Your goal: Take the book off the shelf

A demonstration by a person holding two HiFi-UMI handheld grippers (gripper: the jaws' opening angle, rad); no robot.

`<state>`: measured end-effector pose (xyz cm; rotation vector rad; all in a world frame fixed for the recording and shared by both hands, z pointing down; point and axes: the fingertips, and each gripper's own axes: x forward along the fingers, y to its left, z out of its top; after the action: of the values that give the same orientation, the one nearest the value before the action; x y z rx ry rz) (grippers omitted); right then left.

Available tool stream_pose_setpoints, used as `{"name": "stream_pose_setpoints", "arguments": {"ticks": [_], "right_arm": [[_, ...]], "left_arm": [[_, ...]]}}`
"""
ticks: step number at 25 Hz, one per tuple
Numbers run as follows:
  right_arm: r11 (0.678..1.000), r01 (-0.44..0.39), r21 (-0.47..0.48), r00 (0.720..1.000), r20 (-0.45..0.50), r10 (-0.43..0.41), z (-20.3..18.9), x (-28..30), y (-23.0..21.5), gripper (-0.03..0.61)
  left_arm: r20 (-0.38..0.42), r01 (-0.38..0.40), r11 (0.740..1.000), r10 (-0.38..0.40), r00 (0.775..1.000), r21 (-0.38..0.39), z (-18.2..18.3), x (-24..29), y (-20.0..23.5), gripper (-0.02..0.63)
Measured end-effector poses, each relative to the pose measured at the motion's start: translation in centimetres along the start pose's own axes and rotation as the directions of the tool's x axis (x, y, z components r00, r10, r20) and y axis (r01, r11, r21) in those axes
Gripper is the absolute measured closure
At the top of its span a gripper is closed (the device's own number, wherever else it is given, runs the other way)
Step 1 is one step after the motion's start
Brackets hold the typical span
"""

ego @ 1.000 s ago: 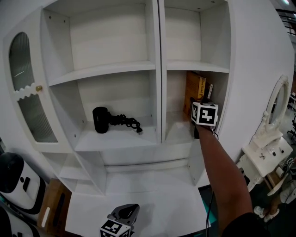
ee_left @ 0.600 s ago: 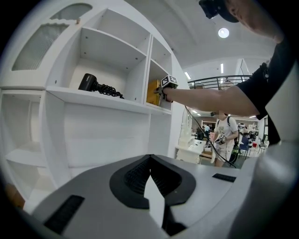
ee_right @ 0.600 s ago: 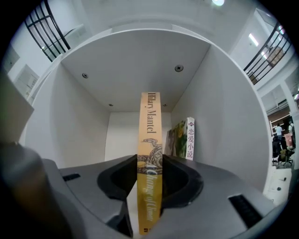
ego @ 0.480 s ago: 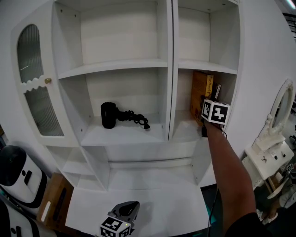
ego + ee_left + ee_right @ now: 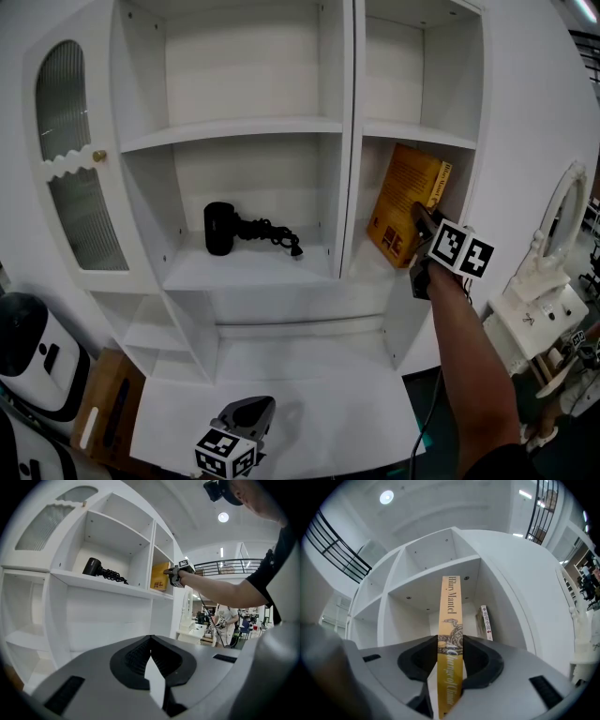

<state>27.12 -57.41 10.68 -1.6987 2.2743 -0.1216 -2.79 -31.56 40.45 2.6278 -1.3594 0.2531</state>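
1. The right gripper (image 5: 450, 665) is clamped on the spine of the yellow book (image 5: 450, 620). The book stands tilted in the compartment right of the divider (image 5: 348, 141), with its lower corner seemingly on the board.
2. To do this well, I'd hold the squeeze firm and draw the book straight out, lifting that corner over the board's edge and keeping clear of the thin book (image 5: 486, 620) farther right of the divider.
3. The left gripper (image 5: 152, 677) has its jaws together and empty, low and left of the divider.
4. The spine reads "Hilary Mantel" and, partly covered, "Change of Clim…". The thin book carries Chinese characters.
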Motion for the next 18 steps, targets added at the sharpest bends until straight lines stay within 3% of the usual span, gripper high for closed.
{"name": "stream_pose_setpoints", "arguments": {"ticks": [9, 18], "right_arm": [[0.988, -0.132, 0.084, 0.990, 0.063, 0.127, -0.1, -7.9, 2.1, 0.420], [0.930, -0.324, 0.171, 0.944, 0.122, 0.307, -2.9, -16.0, 3.6, 0.420]], "left_arm": [[0.015, 0.005, 1.000, -0.005, 1.000, -0.016, 0.0, -0.1, 0.8, 0.606], [0.037, 0.023, 1.000, -0.022, 0.999, -0.014, 0.5, 1.1, 1.1, 0.606]]}}
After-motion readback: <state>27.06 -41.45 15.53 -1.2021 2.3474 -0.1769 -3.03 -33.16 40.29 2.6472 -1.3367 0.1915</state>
